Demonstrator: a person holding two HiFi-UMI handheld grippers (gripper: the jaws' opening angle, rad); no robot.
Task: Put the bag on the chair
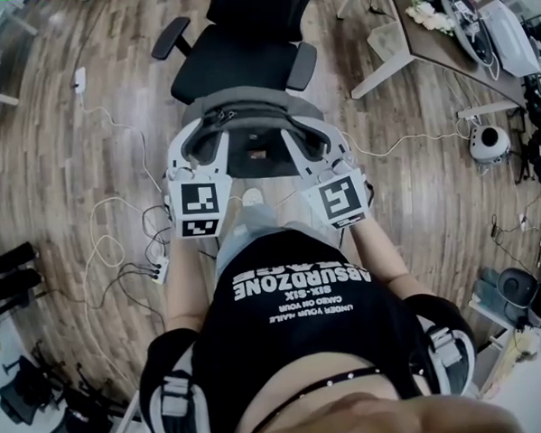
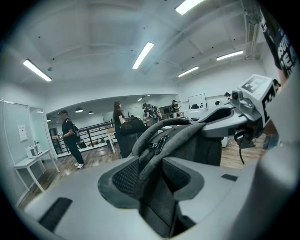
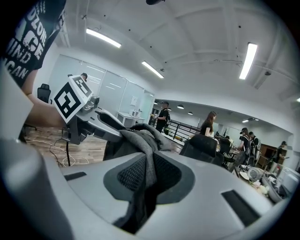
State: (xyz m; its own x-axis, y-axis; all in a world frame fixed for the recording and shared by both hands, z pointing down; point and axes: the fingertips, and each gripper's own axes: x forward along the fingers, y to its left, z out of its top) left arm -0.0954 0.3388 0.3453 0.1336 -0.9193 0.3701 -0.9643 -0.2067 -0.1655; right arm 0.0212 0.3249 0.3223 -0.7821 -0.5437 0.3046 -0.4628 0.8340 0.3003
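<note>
**Bag held aloft, short of the seat**

Left gripper [image 1: 204, 149] and right gripper [image 1: 308, 146] are each clamped on the grey bag [image 1: 246, 102], which hangs between them just before the chair [image 1: 235, 59]. Judged step: carrying. Next: bring it over the seat, lower, release.

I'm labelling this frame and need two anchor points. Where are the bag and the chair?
bag [image 1: 251, 100]: head view, on its grey upper rim.
chair [image 1: 234, 64]: head view, on the middle of its black seat.

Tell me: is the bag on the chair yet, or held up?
Held up, not set down. The left gripper and right gripper each clamp the bag's grey fabric, holding it before the chair.
</note>
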